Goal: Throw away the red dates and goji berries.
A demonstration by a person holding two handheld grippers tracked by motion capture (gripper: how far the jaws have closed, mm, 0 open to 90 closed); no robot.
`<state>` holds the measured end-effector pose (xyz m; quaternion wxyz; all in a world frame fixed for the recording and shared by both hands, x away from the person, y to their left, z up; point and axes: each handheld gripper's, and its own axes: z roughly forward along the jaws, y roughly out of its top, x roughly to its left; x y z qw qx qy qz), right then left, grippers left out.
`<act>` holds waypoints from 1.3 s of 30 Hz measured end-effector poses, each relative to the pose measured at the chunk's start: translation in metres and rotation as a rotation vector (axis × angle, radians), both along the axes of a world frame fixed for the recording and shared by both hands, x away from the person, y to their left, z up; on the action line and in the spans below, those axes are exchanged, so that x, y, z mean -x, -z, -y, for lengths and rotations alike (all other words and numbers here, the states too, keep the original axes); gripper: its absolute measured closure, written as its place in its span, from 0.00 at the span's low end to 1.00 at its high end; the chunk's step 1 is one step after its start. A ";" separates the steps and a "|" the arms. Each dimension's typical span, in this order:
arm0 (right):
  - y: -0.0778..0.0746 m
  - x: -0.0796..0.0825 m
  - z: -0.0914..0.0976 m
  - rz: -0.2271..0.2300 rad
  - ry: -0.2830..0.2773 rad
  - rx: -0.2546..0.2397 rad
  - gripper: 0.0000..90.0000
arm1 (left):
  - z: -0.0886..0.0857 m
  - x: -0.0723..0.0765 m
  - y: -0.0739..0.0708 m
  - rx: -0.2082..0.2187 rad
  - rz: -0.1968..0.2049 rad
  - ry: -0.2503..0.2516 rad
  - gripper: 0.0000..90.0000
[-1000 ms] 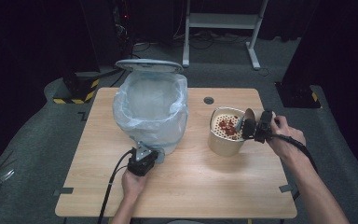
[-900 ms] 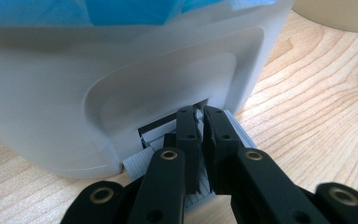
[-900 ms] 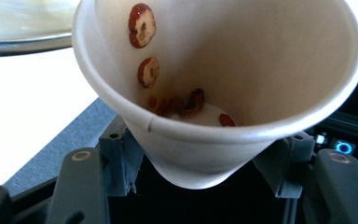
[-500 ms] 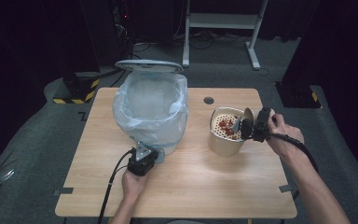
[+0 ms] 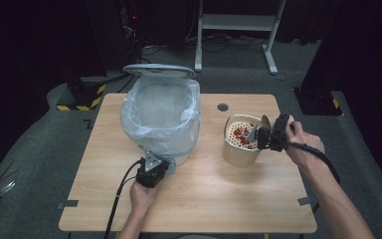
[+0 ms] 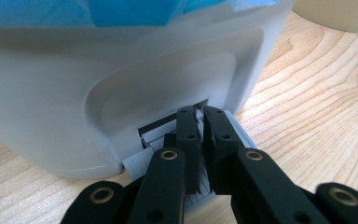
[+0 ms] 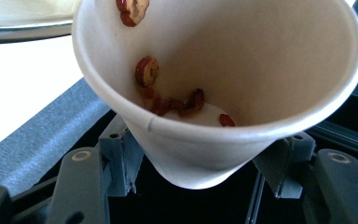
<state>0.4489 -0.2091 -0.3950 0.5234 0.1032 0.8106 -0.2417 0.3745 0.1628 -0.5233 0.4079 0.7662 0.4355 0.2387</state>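
Observation:
A white pedal bin [image 5: 161,117] lined with a clear bluish bag stands left of centre on the table, its lid [image 5: 159,70] raised. My left gripper [image 5: 156,162] is shut at the foot of the bin. In the left gripper view its jaws [image 6: 200,113] lie together on the ribbed white pedal [image 6: 237,130]. My right gripper [image 5: 259,133] is shut on a paper cup [image 7: 242,70] tipped over a tan pot [image 5: 238,154] with a perforated insert that holds red dried slices [image 5: 241,133]. A few red slices [image 7: 168,100] cling inside the cup.
A round cable hole [image 5: 222,106] sits in the wooden tabletop [image 5: 219,199] behind the pot. The left gripper's cable [image 5: 117,199] runs off the near edge. A white desk frame [image 5: 238,22] and a yellow-black striped base [image 5: 79,97] stand on the floor beyond.

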 end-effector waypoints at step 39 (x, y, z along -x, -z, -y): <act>0.003 -0.001 -0.010 0.005 -0.035 0.154 0.43 | 0.000 0.000 0.000 -0.001 0.002 0.000 0.95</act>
